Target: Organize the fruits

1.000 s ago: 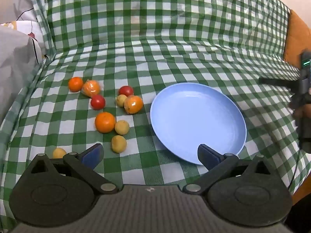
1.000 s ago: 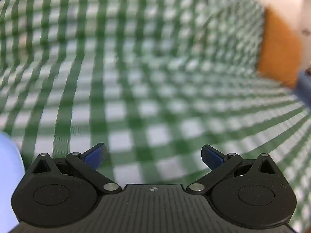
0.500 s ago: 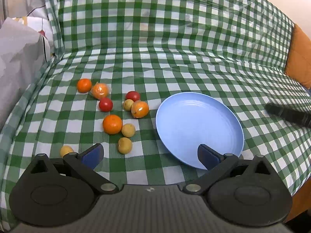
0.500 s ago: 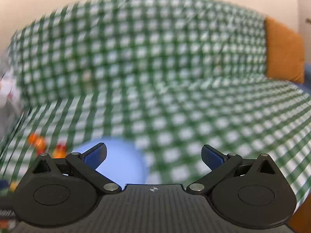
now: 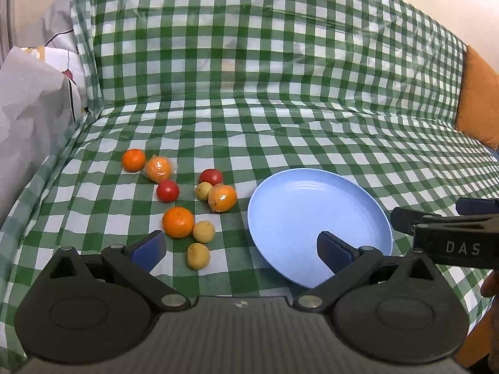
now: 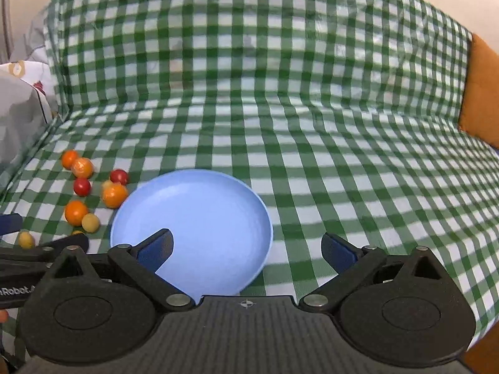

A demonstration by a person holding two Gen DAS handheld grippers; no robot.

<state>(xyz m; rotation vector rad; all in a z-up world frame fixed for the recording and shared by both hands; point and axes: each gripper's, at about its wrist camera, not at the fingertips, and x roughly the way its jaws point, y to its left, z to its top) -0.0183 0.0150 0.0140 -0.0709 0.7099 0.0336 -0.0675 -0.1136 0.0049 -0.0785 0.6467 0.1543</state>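
Both grippers spread and empty above the round light-blue plastic plate point(image 6: 199, 215).
We held the left gripper point(image 5: 240, 249) and right gripper point(image 6: 248, 247) with jaws apart; small orange, red and yellow fruits point(image 5: 177, 222) lay scattered left of that plate.

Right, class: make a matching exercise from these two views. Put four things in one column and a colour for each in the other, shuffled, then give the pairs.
Things
1. plate
2. tomato
3. cushion
4. cloth

Colours
A. green and white checks
B. red
C. light blue
D. orange-brown

Pairs: 1-C, 2-B, 3-D, 4-A
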